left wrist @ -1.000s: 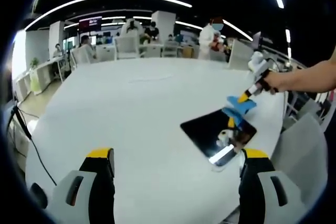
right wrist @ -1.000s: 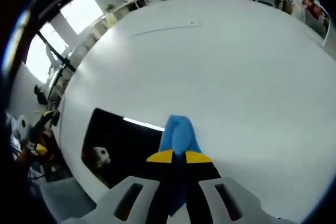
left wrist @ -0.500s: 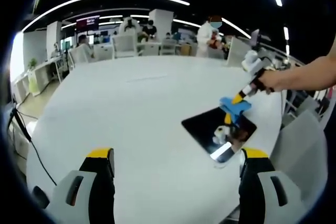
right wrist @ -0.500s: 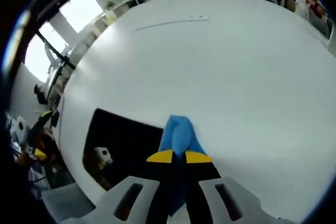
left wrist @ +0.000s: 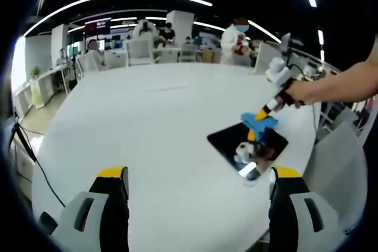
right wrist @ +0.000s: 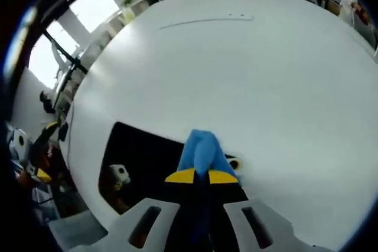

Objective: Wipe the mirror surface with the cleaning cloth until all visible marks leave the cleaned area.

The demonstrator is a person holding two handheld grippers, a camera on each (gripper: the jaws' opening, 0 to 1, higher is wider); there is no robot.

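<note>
A dark rectangular mirror (left wrist: 245,146) (right wrist: 142,166) lies flat on the white table (left wrist: 147,128), near its right edge in the left gripper view. My right gripper (right wrist: 201,176) (left wrist: 261,112) is shut on a blue cleaning cloth (right wrist: 201,149) (left wrist: 258,121), pressing it at the mirror's far edge. A person's hand (left wrist: 301,91) holds that gripper. My left gripper (left wrist: 198,175) stands open low over the table, well short of the mirror, with nothing between its jaws. The mirror reflects a gripper and ceiling light.
The round white table (right wrist: 254,75) stretches far beyond the mirror. Chairs (left wrist: 142,51) and several people (left wrist: 236,39) sit or stand at the room's back. A cable (left wrist: 35,163) hangs at the table's left edge. A grey chair (left wrist: 336,169) stands by the mirror's side.
The right gripper has slid the blue cloth along the mirror's far edge, leftward in the left gripper view. The left gripper has kept still.
</note>
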